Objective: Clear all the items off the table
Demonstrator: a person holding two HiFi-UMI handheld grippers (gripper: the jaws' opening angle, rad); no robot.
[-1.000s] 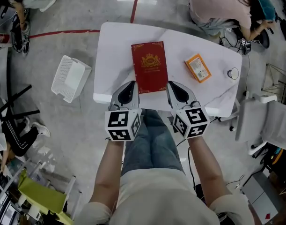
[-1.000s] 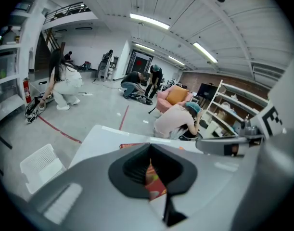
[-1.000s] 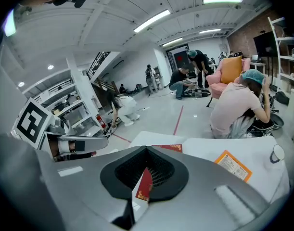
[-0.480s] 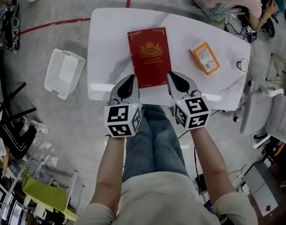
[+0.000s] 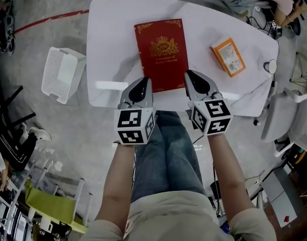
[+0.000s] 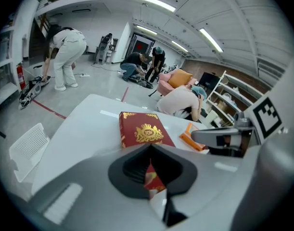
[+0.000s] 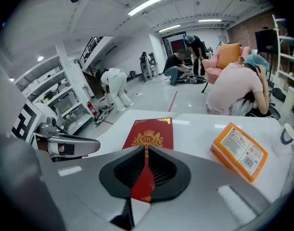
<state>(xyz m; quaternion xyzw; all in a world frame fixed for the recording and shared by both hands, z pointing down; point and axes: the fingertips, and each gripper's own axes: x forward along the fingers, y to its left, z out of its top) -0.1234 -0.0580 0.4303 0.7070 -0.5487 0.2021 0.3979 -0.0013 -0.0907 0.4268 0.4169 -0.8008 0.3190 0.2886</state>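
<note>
The white tabletop point(image 5: 108, 34) is the biggest thing here, and it fills the top half of the head view. A white basket point(image 5: 63, 74) with lots of little holes sits on the floor at 9 o'clock from the tabletop, a little apart from it. A big red book point(image 5: 162, 54) with gold trim and a gold crest lies flat near the middle of the tabletop, and its bottom end reaches close to the near edge. The left claw point(image 5: 142, 82) is at 7 o'clock from the book, right by its near left corner, so the book sits at 1 o'clock from this claw. I cannot tell if the claw touches the book. Its two jaws are pressed together and hold nothing. The right claw point(image 5: 192, 77) is at 5 o'clock from the book, just beside its near right corner, so the book sits at 11 o'clock from this claw. Its jaws are pressed together too, with nothing in them. The book lies between the two claws. A small orange box point(image 5: 228, 57) with a white label lies at 3 o'clock from the book, well apart from it. A little round white thing point(image 5: 270, 66) sits at 3 o'clock from the box, at the right edge of the tabletop.
</note>
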